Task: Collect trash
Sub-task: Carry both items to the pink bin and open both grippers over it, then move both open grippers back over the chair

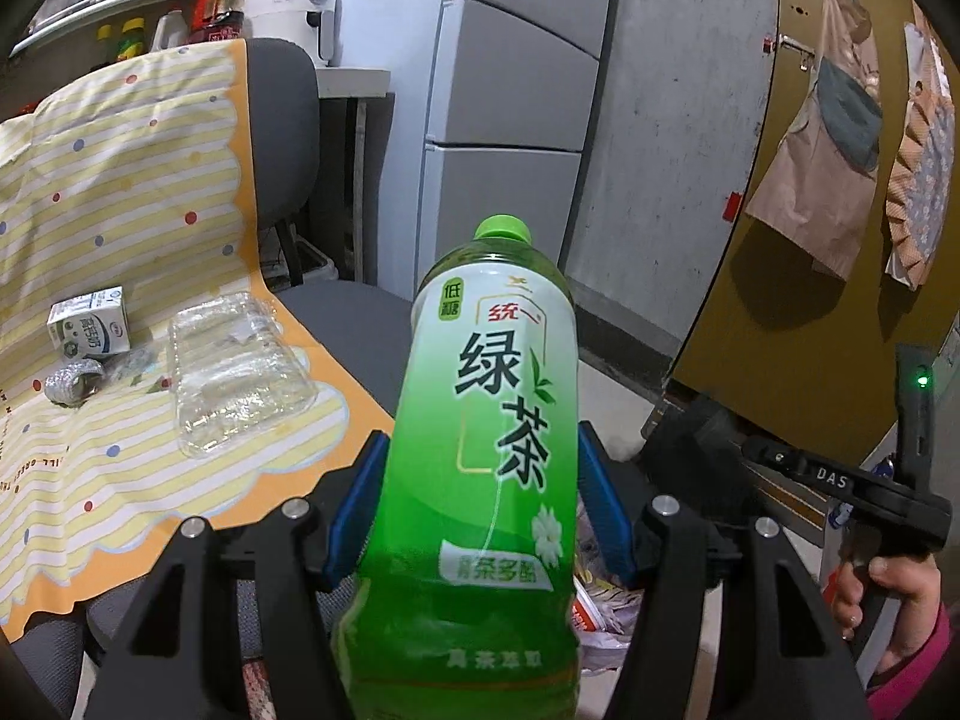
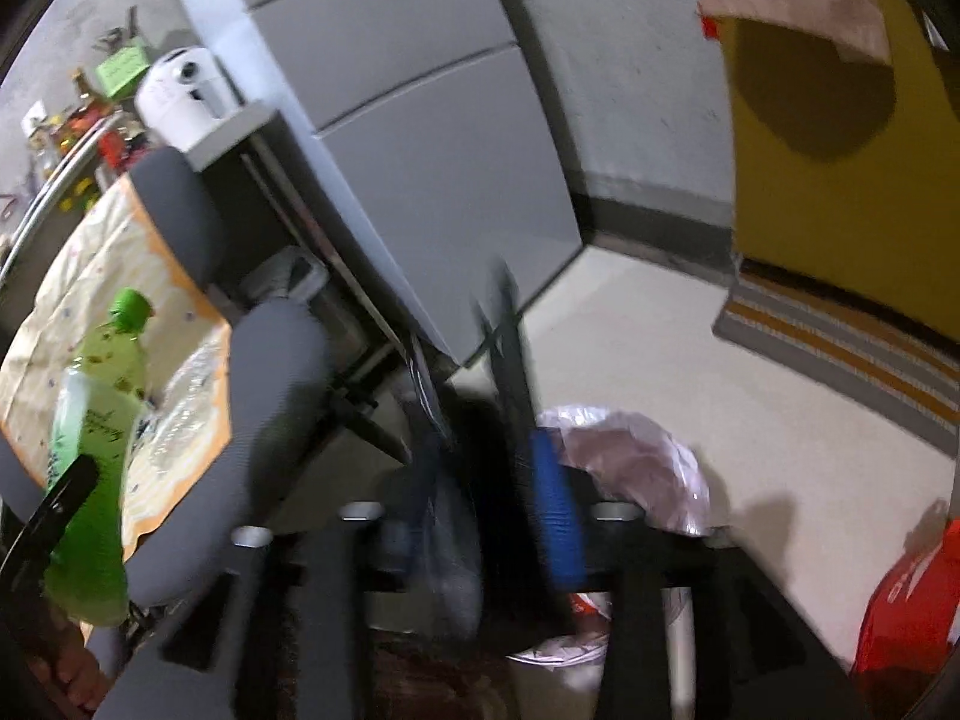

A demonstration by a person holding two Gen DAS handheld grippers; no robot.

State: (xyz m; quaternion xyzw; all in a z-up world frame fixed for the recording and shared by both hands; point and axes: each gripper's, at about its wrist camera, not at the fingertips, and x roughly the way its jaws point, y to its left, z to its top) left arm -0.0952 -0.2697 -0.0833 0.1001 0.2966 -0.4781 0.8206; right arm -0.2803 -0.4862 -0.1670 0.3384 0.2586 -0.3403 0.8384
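A green tea bottle [image 1: 480,420] with a green cap stands upright between the blue pads of my left gripper [image 1: 480,438], which is shut on its label. The right wrist view shows the same bottle [image 2: 90,450] at far left. This view is blurred. My right gripper [image 2: 480,450] hangs over a lined trash bin [image 2: 630,462] with its blue pads [image 2: 555,516] apart. A faint translucent shape shows between them; I cannot tell what it is. On the cloth-covered chair lie a milk carton [image 1: 90,324], a foil ball [image 1: 72,381] and a clear plastic tray [image 1: 234,372].
The grey office chair [image 1: 288,138] carries a yellow striped cloth [image 1: 120,180]. Behind it stands a grey fridge [image 1: 510,90]. Trash in a bag [image 1: 600,612] shows under the bottle. A hand [image 1: 888,600] in a pink sleeve is at lower right. A red bag [image 2: 900,612] and a striped mat [image 2: 840,348] lie on the floor.
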